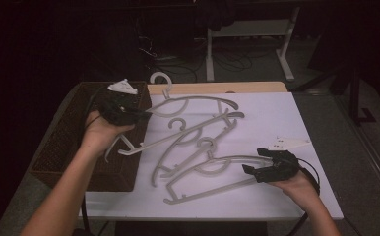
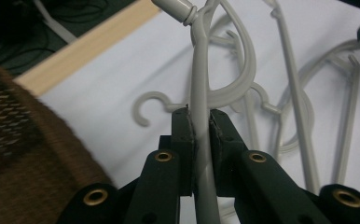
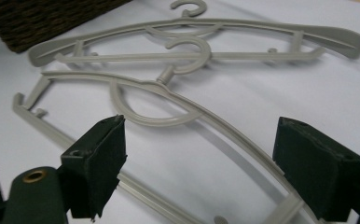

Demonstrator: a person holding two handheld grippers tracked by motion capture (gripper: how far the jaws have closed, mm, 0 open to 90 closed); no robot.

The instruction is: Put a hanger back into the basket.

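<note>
While the left claw (image 2: 200,122) is clamped tight on the thin arm of a grey plastic hanger (image 1: 190,104), that hanger sits lifted at its end, its rounded hook (image 1: 159,77) sticking out past the claw toward the far edge of the surface. The plastic looks smooth and matte, with slim curved bars and little notches. Right beside that claw there's a dark brown woven basket (image 1: 62,147) with a rough, chunky weave.

The right claw (image 3: 199,163) has its jaws well apart, pads touching nothing. The curved shoulder of another grey hanger (image 3: 178,100) lies flat on the white surface (image 1: 276,118) just ahead of and between them. Beyond it, more hangers of the same kind lie crossed over each other in a loose pile.

No brand marks or writing I can read on anything.
</note>
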